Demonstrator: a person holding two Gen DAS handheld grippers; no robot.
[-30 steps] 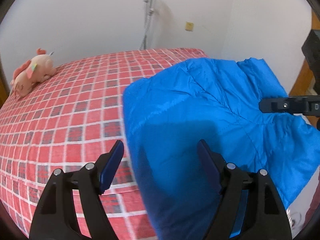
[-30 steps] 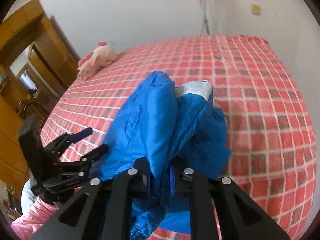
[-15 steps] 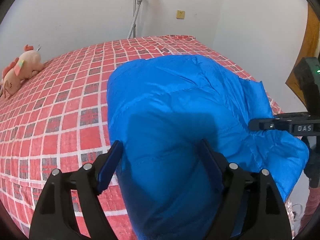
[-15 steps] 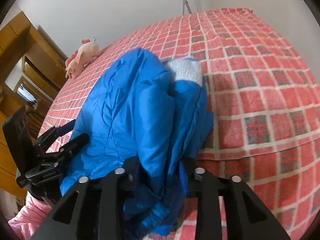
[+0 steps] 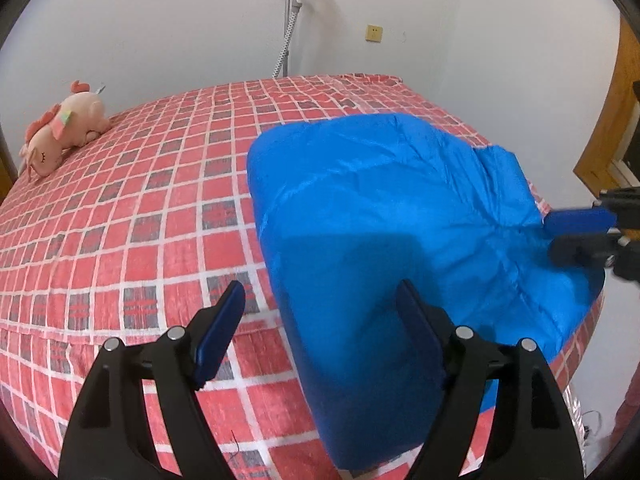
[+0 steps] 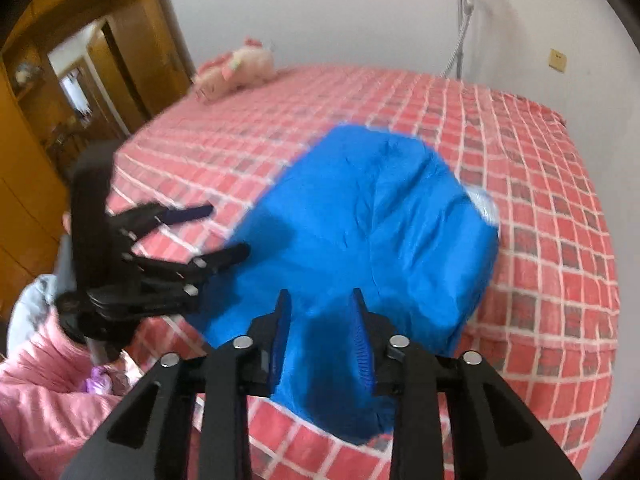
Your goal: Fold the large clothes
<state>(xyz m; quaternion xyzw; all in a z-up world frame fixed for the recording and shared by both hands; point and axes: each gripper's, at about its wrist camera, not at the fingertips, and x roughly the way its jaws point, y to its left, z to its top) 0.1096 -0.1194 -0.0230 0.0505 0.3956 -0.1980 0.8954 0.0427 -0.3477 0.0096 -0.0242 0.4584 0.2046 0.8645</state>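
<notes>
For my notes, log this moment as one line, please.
jacket: folded, on bed | left gripper: open, at jacket edge | right gripper: jaws closing, nothing gripped | plush: far corner

Blue jacket: near end cut by frame bottom. Wardrobe blurred. Plush toy soft, details unreadable.

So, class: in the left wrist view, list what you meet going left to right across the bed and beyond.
Pink plush toy → bare red checked bedspread → blue jacket → right gripper at the jacket's right edge → wooden door frame.
</notes>
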